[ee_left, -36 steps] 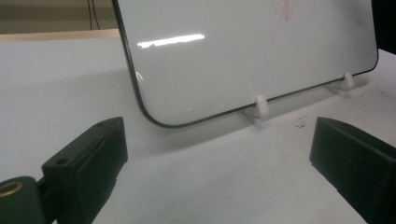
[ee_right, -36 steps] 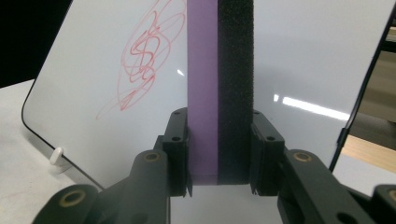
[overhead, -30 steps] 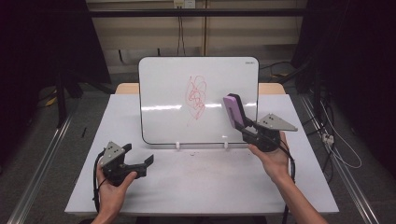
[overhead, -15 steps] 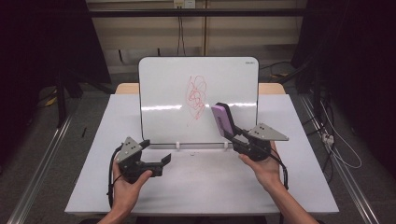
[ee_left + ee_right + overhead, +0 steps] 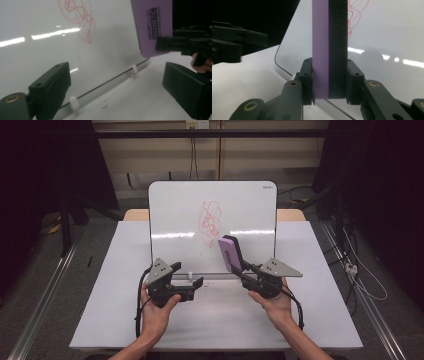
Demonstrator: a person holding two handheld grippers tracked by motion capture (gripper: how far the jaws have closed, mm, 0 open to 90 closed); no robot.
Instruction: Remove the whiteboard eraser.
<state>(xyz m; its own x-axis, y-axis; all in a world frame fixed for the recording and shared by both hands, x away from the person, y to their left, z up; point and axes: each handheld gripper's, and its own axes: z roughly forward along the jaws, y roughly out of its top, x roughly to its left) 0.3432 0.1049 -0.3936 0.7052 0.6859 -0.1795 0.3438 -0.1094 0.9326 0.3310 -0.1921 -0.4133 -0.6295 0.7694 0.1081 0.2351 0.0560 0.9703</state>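
At the left of the high view, the left gripper (image 5: 192, 286) is held in the person's left hand (image 5: 156, 309) low over the white table (image 5: 110, 285), just in front of the lower left edge of the whiteboard (image 5: 175, 215). Its jaws are seen standing apart with nothing between them, and they have just been closing a little. In the left gripper view, the board's bottom edge is seen resting on small white pegs (image 5: 74, 103) between those two black jaws.

On the middle of the whiteboard a red scribble (image 5: 210, 223) is drawn, its loops running from the upper part of the board down towards the centre.

To the right of the scribble, a purple magnetic board eraser (image 5: 230, 253) is held upright, tilted slightly, close in front of the board's lower right part. It is clamped at its lower end by the right gripper (image 5: 241, 270), carried in the right hand (image 5: 275, 301). In the right gripper view, the eraser (image 5: 329, 47) is shown pinched between both jaws, its purple back on one side and its black felt (image 5: 338, 45) on the other, the felt side turned towards the board.
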